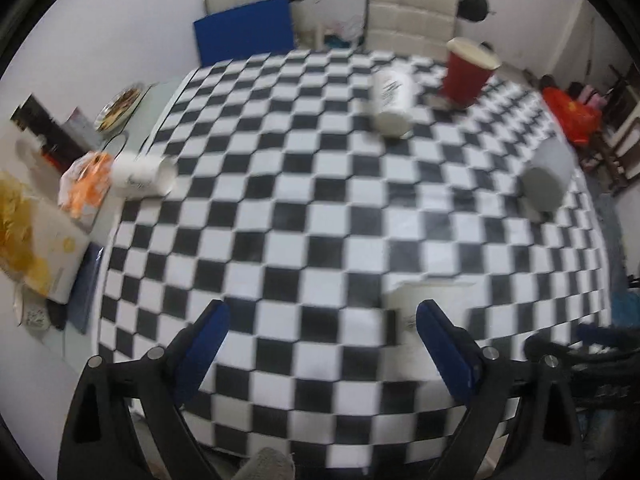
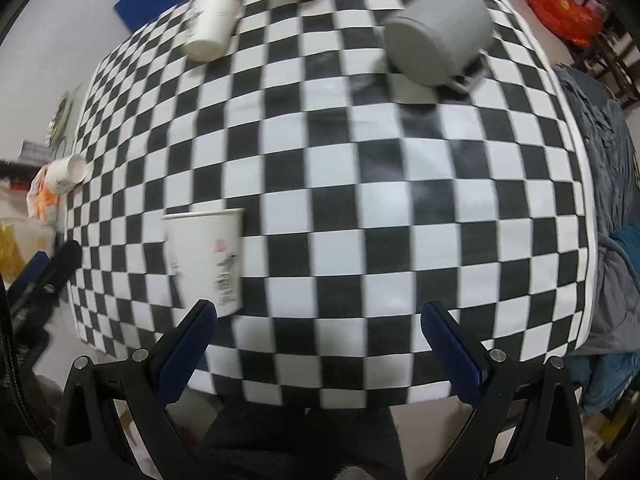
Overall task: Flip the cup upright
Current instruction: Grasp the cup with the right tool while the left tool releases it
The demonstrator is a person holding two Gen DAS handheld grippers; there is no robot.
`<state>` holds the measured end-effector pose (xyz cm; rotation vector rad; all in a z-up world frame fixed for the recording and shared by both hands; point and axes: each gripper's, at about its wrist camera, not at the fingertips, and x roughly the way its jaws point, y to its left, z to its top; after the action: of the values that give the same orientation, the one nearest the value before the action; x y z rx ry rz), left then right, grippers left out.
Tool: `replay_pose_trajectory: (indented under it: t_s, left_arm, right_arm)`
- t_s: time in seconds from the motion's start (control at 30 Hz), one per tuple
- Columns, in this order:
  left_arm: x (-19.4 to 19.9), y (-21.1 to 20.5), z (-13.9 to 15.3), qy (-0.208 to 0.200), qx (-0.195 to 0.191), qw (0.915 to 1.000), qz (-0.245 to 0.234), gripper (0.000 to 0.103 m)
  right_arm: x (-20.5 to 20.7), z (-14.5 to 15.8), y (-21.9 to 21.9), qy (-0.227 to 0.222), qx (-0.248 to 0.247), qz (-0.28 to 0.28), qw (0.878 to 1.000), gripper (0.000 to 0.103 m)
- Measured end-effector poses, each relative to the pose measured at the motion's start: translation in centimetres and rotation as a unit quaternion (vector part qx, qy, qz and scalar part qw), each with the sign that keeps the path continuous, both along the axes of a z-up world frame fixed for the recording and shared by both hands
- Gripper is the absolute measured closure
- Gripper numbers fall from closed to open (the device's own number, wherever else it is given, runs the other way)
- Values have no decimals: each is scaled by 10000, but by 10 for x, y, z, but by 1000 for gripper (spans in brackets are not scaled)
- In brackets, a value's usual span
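Note:
A grey mug (image 2: 438, 36) lies on its side on the checkered tablecloth (image 2: 360, 200), far right; it also shows in the left wrist view (image 1: 548, 176). A white paper cup (image 2: 210, 26) lies on its side at the back; the left wrist view shows it too (image 1: 392, 98). Another white cup (image 1: 144, 174) lies on its side at the left edge, small in the right wrist view (image 2: 68, 174). A white paper cup (image 2: 208, 260) stands upright near the front, by my left gripper (image 1: 322, 318). A red cup (image 1: 466, 72) stands upright at the back. My right gripper (image 2: 318, 320) is open and empty; so is the left.
Boxes, a yellow bag and an orange packet (image 1: 86, 182) crowd the left side beside the table. A plate (image 1: 118, 108) sits further back. Two pale chairs (image 1: 412, 20) and a blue board (image 1: 244, 36) stand behind. A red bag (image 1: 574, 116) lies at the right.

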<state>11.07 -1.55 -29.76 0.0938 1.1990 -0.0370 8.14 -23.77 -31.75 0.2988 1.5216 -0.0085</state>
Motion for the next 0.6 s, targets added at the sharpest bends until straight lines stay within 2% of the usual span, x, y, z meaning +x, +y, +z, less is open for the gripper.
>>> replay_pose_trajectory:
  t_s: [0.23,0.5,0.6]
  left_arm:
    - [13,39,-54,567,138,9981,206,8]
    - [31,55,-91,811,94,9966,78,8]
    - [38,56,-100,866,76,9962,-1,8]
  right_arm:
    - [35,-16,44,354,266,239,9987,0]
    - [61,-57,66,1074,422,322,9928,5]
    - [69,-72,70,1320,468,337,9896,11]
